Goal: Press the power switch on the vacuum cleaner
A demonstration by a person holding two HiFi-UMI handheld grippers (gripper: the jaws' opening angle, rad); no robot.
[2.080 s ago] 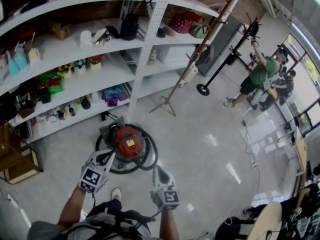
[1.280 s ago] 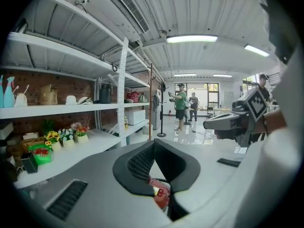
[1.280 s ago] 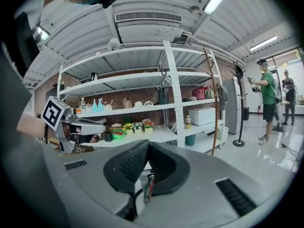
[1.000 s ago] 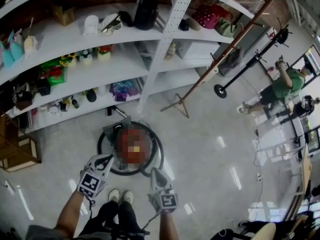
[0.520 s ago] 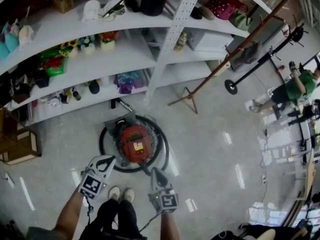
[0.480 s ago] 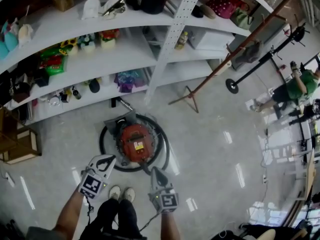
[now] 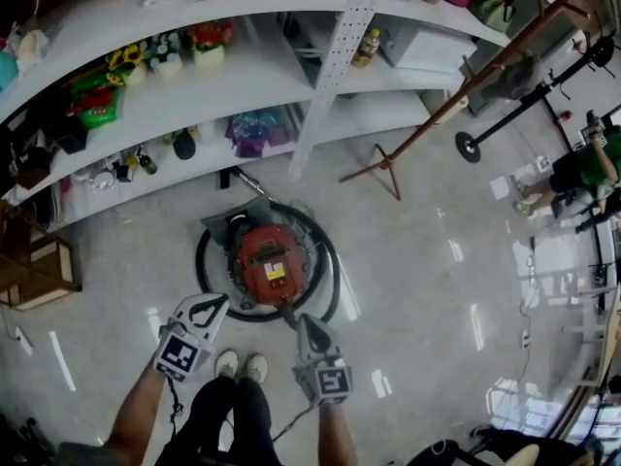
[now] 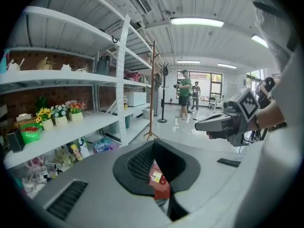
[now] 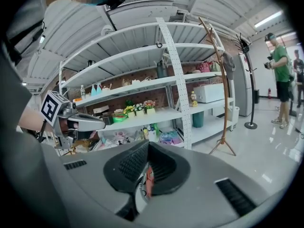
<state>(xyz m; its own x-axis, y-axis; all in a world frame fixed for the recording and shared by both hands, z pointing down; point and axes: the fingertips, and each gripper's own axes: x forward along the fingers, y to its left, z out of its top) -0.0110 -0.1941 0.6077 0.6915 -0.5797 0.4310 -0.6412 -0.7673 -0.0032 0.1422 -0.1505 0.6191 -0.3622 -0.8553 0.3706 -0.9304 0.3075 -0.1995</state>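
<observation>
The red vacuum cleaner (image 7: 269, 265) sits on the floor inside a ring of black hose (image 7: 325, 289), in front of the white shelves. In the head view my left gripper (image 7: 206, 306) hangs at the vacuum's near left, shut and empty. My right gripper (image 7: 302, 322) is also shut and empty, its tip just short of the vacuum's near edge. In the left gripper view a strip of the red vacuum (image 8: 160, 183) shows through the slit between the jaws, with the right gripper (image 8: 209, 124) off to the right. The right gripper view shows only a sliver of red vacuum (image 9: 149, 180).
White shelves (image 7: 243, 85) with flowers, bottles and bags run along the back. A wooden coat stand (image 7: 388, 168) leans at the right and a wooden crate (image 7: 39, 275) sits at the left. My white shoes (image 7: 241, 365) stand just behind the grippers. A person in green (image 7: 592, 163) is far right.
The view has tilted down and the vacuum sits lower and nearer in the frame. Both grippers are closer to it, the right one now almost at its near edge.
</observation>
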